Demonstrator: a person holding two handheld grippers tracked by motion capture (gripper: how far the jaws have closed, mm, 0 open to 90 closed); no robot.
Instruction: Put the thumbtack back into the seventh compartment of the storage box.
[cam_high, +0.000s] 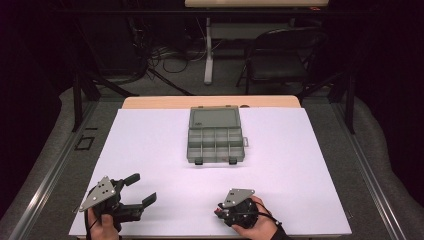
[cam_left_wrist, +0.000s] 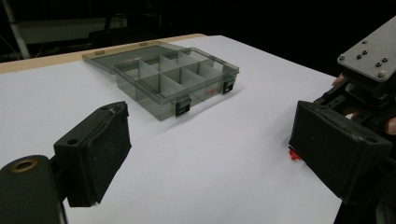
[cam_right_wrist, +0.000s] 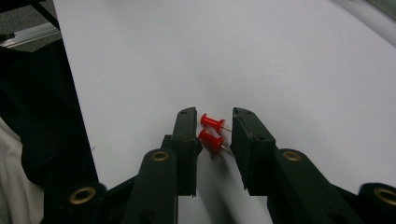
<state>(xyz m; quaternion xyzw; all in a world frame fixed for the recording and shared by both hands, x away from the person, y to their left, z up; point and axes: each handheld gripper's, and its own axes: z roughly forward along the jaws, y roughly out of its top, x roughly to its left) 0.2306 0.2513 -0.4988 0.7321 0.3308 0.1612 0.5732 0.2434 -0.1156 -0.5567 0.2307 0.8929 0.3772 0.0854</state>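
Two red push pins (cam_right_wrist: 212, 132) lie side by side on the white counter (cam_right_wrist: 289, 70), between the jaws of the right tongs (cam_right_wrist: 214, 135). The jaws are narrowed around both pins; contact with the pads is not certain. Pin axes run across the gap, heads toward one jaw and points toward the other. Left tongs (cam_high: 142, 192) stand wide open and empty, well apart; the open compartment box (cam_high: 216, 142) lies farther up the counter.

Black grippers with grey screwed three-cornered plates, brass-ringed pivots and thick flat fingers (cam_right_wrist: 187, 140).

The left gripper (cam_high: 142, 189), held in the left hand (cam_high: 102, 224), rests low with its jaws spread wide. The right gripper (cam_right_wrist: 214, 133), in the right hand (cam_high: 260, 222), points down, jaws nearly together.
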